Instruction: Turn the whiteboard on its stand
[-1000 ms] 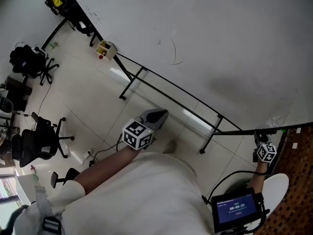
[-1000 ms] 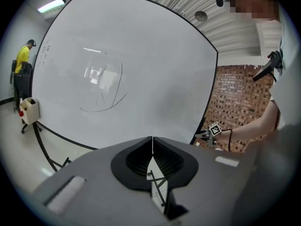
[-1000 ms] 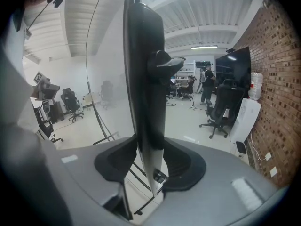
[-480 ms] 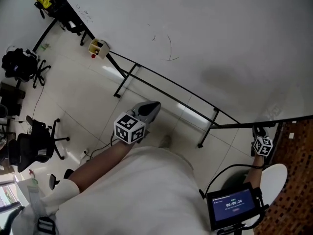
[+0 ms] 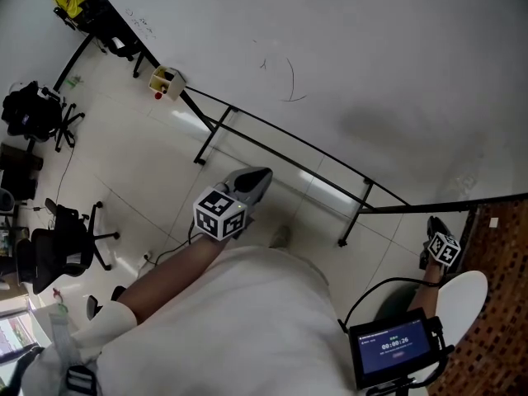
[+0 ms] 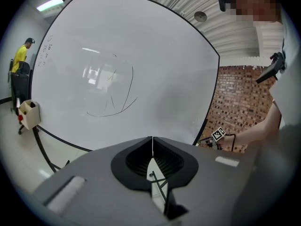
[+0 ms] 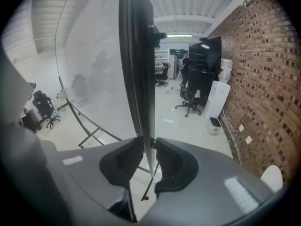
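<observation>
A black office chair stands on the tiled floor.

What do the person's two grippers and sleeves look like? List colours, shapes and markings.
The left gripper and the right gripper have smooth grey shells with black ribbed pads. Each carries a white cube printed with black square markers. The shirt is white and short-sleeved.

Noted: whiteboard white, thin black frame, faint black pen curves. Its stand black against pale cream floor tiles; brick wall red-brown, light mortar. The left gripper grey, its cube in black-and-white squares.
</observation>
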### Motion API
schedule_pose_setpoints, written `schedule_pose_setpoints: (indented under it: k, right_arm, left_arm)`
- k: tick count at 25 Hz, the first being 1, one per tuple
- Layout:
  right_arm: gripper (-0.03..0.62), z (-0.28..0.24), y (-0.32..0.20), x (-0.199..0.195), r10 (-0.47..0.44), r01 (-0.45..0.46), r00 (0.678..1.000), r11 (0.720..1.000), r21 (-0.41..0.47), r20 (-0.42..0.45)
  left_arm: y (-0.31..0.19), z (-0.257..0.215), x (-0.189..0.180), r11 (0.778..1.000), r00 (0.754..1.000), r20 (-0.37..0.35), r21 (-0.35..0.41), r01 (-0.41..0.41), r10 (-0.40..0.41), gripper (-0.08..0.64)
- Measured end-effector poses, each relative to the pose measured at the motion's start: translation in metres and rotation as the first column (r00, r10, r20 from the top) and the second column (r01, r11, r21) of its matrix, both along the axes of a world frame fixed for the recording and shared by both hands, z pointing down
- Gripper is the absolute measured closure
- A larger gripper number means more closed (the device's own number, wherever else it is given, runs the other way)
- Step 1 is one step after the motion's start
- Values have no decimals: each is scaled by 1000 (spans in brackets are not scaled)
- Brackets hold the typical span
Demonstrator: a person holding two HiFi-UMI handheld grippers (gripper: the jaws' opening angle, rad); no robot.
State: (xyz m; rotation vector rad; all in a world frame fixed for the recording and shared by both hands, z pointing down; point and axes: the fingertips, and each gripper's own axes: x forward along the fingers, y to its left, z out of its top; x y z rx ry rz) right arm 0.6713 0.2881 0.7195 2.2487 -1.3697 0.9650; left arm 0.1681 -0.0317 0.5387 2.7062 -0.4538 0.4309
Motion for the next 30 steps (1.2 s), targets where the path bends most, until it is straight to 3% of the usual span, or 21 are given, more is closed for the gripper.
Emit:
schedule_pose_setpoints:
  k: [3,6,10,14,17,24,30]
  right_arm:
    - [501,14,33,-14,134,-139,987,989,47,93]
    - [500,11,55,-32,253,-281,950,948,151,181]
    - [497,-7,52,-60,279,-335,933,904,266,227]
    - [495,-48,29,-88,216,-267,960,897,352,176]
    - [478,-103,17,-94,190,-201,980,888,413,68]
    - [459,-216,-51,-124,121,-31,984,836,549,-128]
    - [463,-281,-104,-172,59,78,979,782,618,-198]
  left_arm:
    - [-5,-1,-1,1000,1000,-8,-2,8,-8,537]
    - [-14,1,-2,1000,1000,-14,-6,20,-21,537]
    - [-31,5,-2,999,999,-21,3,37,-37,537]
    - [-50,-5,4,997,997,-45,25,67,-65,536]
    - [-53,-25,10,995,993,-78,40,91,-88,537]
    - [-82,-48,3,987,982,-132,68,143,-133,537]
    - [-106,-60,-17,980,970,-170,63,190,-177,537]
